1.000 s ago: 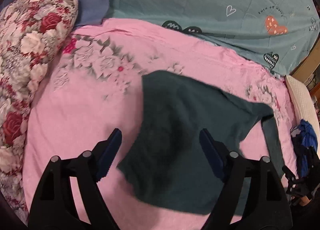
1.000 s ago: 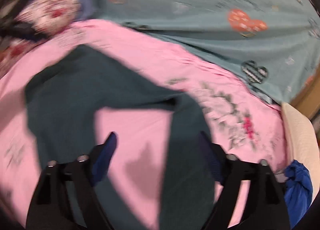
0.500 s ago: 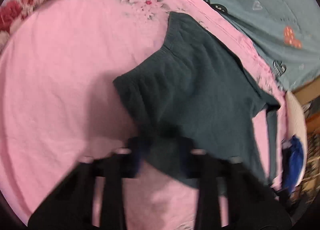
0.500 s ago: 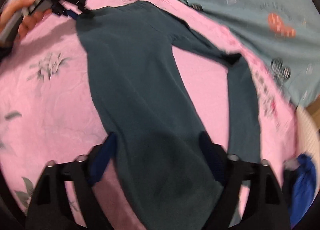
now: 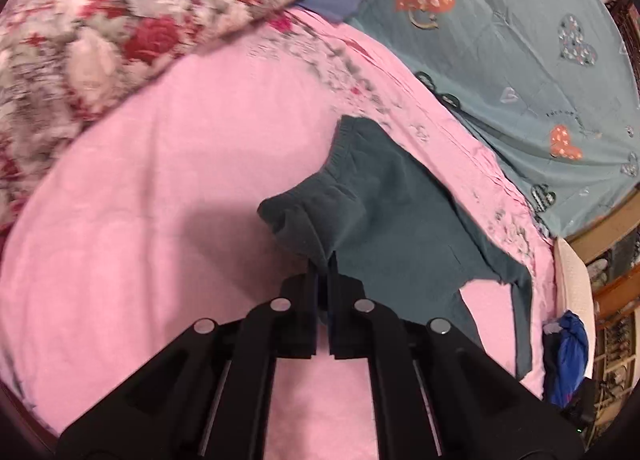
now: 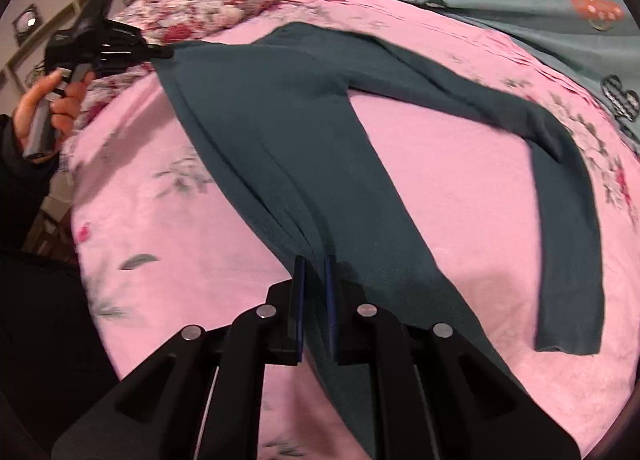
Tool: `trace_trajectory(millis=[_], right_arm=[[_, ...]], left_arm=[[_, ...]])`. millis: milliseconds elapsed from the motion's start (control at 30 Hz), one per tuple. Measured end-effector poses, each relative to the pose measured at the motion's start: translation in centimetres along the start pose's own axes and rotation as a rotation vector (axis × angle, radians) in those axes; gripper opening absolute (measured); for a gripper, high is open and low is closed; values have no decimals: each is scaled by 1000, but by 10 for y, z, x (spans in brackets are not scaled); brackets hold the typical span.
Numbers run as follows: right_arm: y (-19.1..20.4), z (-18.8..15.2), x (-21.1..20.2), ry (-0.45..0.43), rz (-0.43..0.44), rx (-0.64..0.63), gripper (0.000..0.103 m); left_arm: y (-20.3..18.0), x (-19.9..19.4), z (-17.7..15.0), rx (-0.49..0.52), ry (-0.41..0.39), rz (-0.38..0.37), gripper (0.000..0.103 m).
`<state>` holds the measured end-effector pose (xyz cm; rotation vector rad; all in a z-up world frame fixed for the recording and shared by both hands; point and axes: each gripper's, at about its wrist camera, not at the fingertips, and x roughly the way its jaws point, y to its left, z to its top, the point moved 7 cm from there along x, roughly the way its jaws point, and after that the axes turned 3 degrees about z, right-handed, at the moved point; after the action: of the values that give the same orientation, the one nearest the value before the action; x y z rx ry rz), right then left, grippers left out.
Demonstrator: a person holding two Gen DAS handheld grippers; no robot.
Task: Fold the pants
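Note:
Dark teal pants [image 6: 280, 108] lie spread on a pink floral bedsheet [image 6: 460, 188], waist at the far left, two legs splayed apart. My left gripper [image 5: 323, 264] is shut on the near corner of the waistband [image 5: 304, 220], which is lifted and bunched. It also shows in the right wrist view [image 6: 160, 52], held by a hand at the waist. My right gripper [image 6: 314, 264] is shut on the near leg [image 6: 312, 196], with gathered fabric running between its fingers. The far leg [image 6: 560, 180] bends away to the right.
A red-and-white floral pillow [image 5: 120, 20] lies at the far left of the bed. A teal blanket with hearts [image 5: 520, 40] runs along the far side. A blue garment [image 5: 568, 356] and a white pillow [image 5: 572, 284] sit at the bed's right edge.
Both grippers were open above the pants a second ago. They have dropped down and closed, the left on the waistband corner, the right on the near leg.

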<state>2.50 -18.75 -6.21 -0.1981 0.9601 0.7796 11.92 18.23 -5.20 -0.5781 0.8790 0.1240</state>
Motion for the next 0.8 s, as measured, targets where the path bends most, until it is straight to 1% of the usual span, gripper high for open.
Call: trace_trajectory(millis=[67,100,133,167,200,233,267,300,333,367,400,433,467,500,533,567,633,700,733,767,800], right_arm=[[20,2,0,2,51,-39,9],[27,1,2,10,58,-56,9],[32,0,8,26,52,-76,10],[32,-2,13,37,30,-91,11],[31,-3,14,32,1,-95,19],[24,-3,7,9,-37,-79,27],[16,-2,-5,-35,-68,-54,44],[4,0,-21,-90,-109,-22,54],[-19,-1,-42,-146,-191,32,62],[-44,-5,-62,-181,-258,109,67],[-64,-13,-73,-194,-292,178,75],[-89,-25,-86,-199,-328,264,76],[-109,-39,-93,-189,-364,324,76],[-122,-51,-96,-171,-415,357,76],[-127,-58,-97,-154,-454,363,76],[-130,-63,-94,-142,-476,357,76],[-134,-65,-85,-132,-506,322,76],[-140,-64,-69,-100,-526,279,74],[-145,-66,-57,-57,-525,271,67],[-154,-72,-46,-22,-499,279,36],[-157,-75,-44,-33,-453,309,25]], left_arm=[[23,-6,-4,-40,-1,28,3],[33,-7,-8,-56,-2,52,3],[40,-4,-12,-54,9,70,3],[45,3,-19,-45,44,84,4],[48,9,-26,-45,68,97,8],[49,15,-33,-29,92,123,17],[46,17,-36,-8,105,124,22],[39,14,-39,22,98,124,35],[32,4,-37,54,58,139,47],[22,-10,-33,93,-5,156,52],[11,-23,-28,127,-58,163,60],[-1,-35,-25,162,-108,161,64],[-16,-46,-24,199,-147,148,66],[-32,-54,-25,238,-170,127,70],[-48,-57,-27,270,-176,101,70],[-63,-56,-31,295,-169,72,70],[-92,-44,-42,346,-127,17,70],[-115,-27,-54,379,-83,-11,70],[-123,-17,-59,381,-57,-25,70],[-128,-11,-64,380,-32,-43,70],[-135,-3,-69,384,-10,-53,70]])
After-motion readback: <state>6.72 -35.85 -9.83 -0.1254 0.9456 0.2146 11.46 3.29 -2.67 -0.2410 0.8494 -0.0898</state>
